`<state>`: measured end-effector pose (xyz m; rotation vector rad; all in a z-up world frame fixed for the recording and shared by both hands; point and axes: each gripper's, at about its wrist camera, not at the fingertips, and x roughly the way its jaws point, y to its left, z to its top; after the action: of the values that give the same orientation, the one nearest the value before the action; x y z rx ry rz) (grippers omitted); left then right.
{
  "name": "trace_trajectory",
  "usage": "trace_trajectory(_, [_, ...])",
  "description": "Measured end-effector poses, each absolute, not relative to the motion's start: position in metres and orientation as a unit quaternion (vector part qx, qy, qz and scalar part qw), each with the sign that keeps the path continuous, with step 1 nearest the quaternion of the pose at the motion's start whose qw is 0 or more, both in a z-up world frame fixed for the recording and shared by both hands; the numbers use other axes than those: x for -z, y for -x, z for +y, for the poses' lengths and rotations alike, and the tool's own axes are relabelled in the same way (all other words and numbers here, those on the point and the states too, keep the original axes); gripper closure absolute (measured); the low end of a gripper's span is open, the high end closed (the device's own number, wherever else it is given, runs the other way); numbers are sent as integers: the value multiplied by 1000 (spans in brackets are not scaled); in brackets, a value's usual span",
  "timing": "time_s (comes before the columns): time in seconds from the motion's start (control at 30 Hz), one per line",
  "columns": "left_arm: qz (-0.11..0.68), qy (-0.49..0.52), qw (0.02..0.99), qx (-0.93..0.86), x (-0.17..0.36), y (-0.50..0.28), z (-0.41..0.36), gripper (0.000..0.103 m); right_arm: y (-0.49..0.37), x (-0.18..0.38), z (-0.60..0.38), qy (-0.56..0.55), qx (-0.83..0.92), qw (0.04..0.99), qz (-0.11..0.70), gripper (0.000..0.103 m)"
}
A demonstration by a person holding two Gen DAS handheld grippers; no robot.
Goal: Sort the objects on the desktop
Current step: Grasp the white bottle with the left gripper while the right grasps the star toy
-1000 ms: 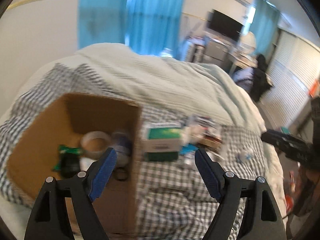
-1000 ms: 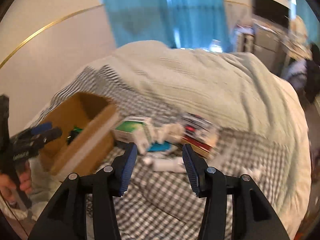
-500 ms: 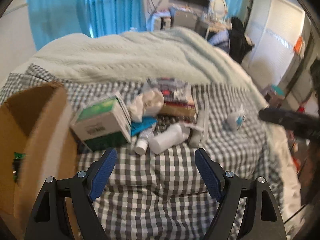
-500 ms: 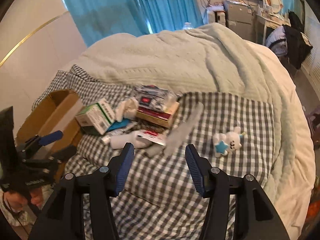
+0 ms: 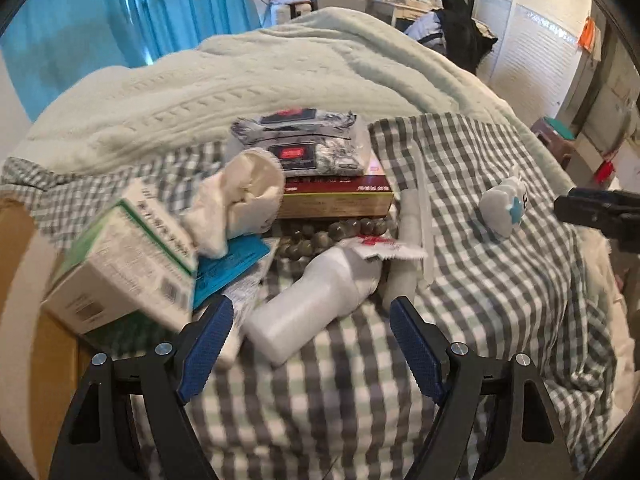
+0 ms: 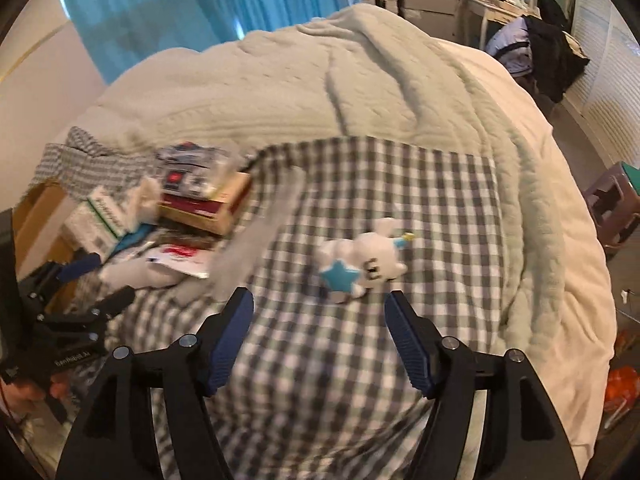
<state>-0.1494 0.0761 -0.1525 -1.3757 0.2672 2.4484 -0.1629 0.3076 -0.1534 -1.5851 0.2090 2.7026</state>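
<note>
Now, scene: we work over a checked cloth (image 5: 500, 280) on a bed, with a heap of small things beside a cardboard box (image 5: 24, 320) at the left edge.
Change, view: a second ago our left view was filled by the open box; now it is filled by the heap, closer and lower.
Change, right: our right view has gone from the heap to a plush toy (image 6: 362, 266) lying alone on the cloth.
Meaning: we judge both hands are in the approach for fresh picks, nothing carried, and the heap is still unsorted.
Left gripper (image 5: 310, 330): jaws wide apart and empty; a white bottle (image 5: 316, 300) lies just ahead of them.
Right gripper (image 6: 320, 328): jaws opening, nothing between them; the toy sits just beyond the tips.
Bottle axis: on its side, long axis slanting from near-left to far-right in our left view, narrow neck end away from us under a red-and-white packet (image 5: 384, 246).
Toy axis: lying flat, long axis roughly across our right view, blue star at the near-left end.
Neighbours: a green-and-white carton (image 5: 124, 256) leans at the bottle's left, touching the box.
Risk: we think the bottle may roll when pinched.
</note>
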Motion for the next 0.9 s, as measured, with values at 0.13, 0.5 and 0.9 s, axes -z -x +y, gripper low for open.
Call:
trace_trajectory(0.13, [120, 483, 160, -853, 163, 163, 87, 20, 179, 173, 319, 520, -850, 17, 77, 24])
trace_trajectory(0.5, [204, 469, 198, -836, 185, 162, 107, 42, 216, 215, 318, 542, -837, 16, 66, 12])
trace_trajectory(0.9, [146, 517, 237, -810, 192, 160, 87, 64, 215, 221, 309, 554, -831, -8, 53, 38])
